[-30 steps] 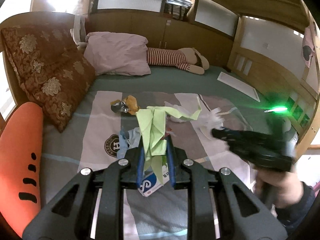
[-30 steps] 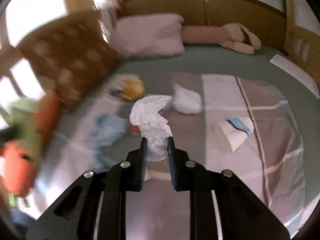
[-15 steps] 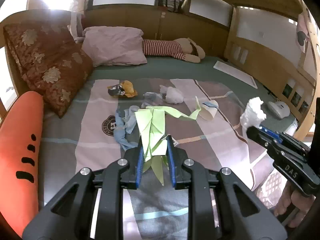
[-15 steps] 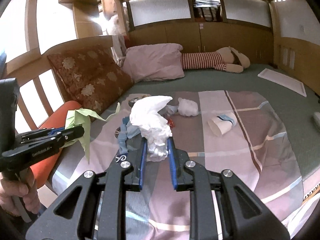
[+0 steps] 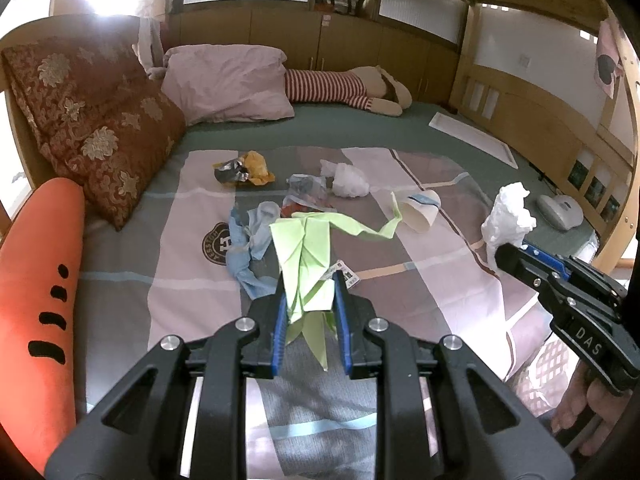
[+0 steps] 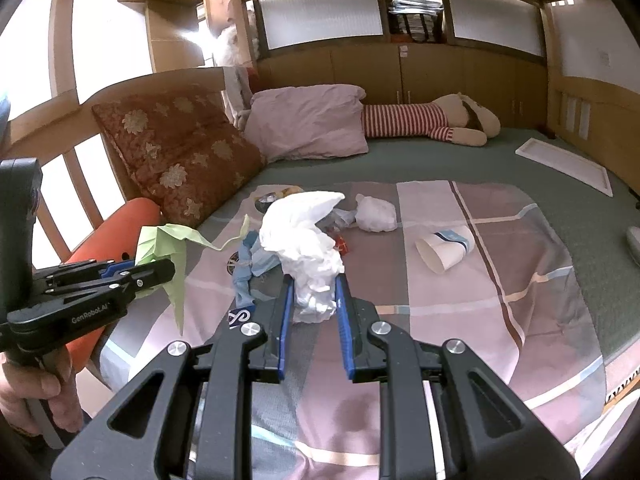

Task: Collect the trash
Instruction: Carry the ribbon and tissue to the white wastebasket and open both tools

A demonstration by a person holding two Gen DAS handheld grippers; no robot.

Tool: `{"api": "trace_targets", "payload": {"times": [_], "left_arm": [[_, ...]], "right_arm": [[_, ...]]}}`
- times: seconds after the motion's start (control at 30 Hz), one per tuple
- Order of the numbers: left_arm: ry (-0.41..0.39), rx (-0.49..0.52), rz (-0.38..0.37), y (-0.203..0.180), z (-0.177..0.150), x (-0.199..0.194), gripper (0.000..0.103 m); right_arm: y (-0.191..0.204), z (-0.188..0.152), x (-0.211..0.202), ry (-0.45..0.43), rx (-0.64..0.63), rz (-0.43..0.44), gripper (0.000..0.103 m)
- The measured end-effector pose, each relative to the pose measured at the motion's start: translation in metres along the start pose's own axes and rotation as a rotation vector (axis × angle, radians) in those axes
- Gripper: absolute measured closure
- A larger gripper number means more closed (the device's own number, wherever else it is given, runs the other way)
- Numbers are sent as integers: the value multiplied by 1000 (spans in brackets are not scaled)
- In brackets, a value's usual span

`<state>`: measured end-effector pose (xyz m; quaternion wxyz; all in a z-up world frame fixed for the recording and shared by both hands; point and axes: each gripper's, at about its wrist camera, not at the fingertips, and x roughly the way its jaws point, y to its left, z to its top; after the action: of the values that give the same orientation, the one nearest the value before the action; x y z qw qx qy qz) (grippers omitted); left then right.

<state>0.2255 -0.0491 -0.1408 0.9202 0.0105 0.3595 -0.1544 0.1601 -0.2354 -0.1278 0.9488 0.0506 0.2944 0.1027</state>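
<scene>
My left gripper (image 5: pixel 309 292) is shut on a crumpled light-green paper (image 5: pixel 304 252) and holds it above the near part of the bed. My right gripper (image 6: pixel 313 294) is shut on a crumpled white tissue (image 6: pixel 308 236), also lifted. The tissue shows at the right of the left wrist view (image 5: pixel 506 220); the green paper shows at the left of the right wrist view (image 6: pixel 168 240). On the patchwork blanket (image 5: pixel 420 280) lie a paper cup (image 5: pixel 420 212), a white tissue ball (image 5: pixel 348 184), a yellow-and-foil wrapper (image 5: pixel 244 172), blue scraps (image 5: pixel 248 252) and a small label (image 5: pixel 344 276).
A brown floral cushion (image 5: pixel 100 128), a pink pillow (image 5: pixel 228 84) and a striped plush toy (image 5: pixel 348 88) lie at the bed's head. An orange carrot pillow (image 5: pixel 40 280) lies along the left edge. A white flat board (image 5: pixel 472 140) and a white device (image 5: pixel 560 212) lie at the right.
Both grippers have pulled back and up from the blanket, each still holding its piece. The right gripper has swung from the middle of the bed to the right edge.
</scene>
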Motion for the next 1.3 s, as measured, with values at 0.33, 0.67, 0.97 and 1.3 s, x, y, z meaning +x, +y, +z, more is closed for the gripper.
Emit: {"api": "trace_targets", "payload": {"times": [0.33,0.67,0.97,1.3], "left_arm": [[10,6,5,-1,-2,3,81],[39,-7,-7,-4,-6,16,81],[58,106,-133,-47,-11,15,81],[193,393,-494,-253,-17,5,81]], "right_arm": [[1,-1,2,6,-1,-2,82],[-43,6,-60,-109,56,-123,82],[-178,-111,-174,-7,263,-533,81],[-235,-165,-233,-54,513,-611,41]]}}
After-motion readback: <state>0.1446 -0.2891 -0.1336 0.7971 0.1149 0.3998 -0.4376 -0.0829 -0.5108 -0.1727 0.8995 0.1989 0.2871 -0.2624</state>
